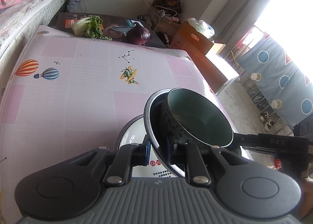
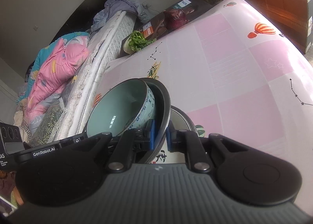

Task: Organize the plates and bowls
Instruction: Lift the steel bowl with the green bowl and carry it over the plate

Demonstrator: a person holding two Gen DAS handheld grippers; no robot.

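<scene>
A dark-rimmed plate [image 1: 154, 110] is held tilted above the table, and a bowl [image 1: 197, 118], green inside with a patterned outside, leans in it. My left gripper [image 1: 158, 151] is shut on the plate's near rim. At that view's right edge, my right gripper's body [image 1: 273, 142] reaches in behind the bowl. In the right wrist view the right gripper [image 2: 160, 138] is shut on the opposite rim of the same plate [image 2: 164, 98], with the bowl [image 2: 121, 110] to its left and the left gripper's body [image 2: 49, 148] beyond. A white plate [image 1: 131, 138] with printed characters lies on the table underneath.
The table [image 1: 78, 91] has a pink cloth with balloon prints. At its far edge a lettuce [image 1: 88, 26] and a red cabbage [image 1: 138, 35] rest on a dark box. A mattress [image 1: 29, 16] with bedding borders the left side. Cardboard boxes [image 1: 195, 40] stand on the floor to the right.
</scene>
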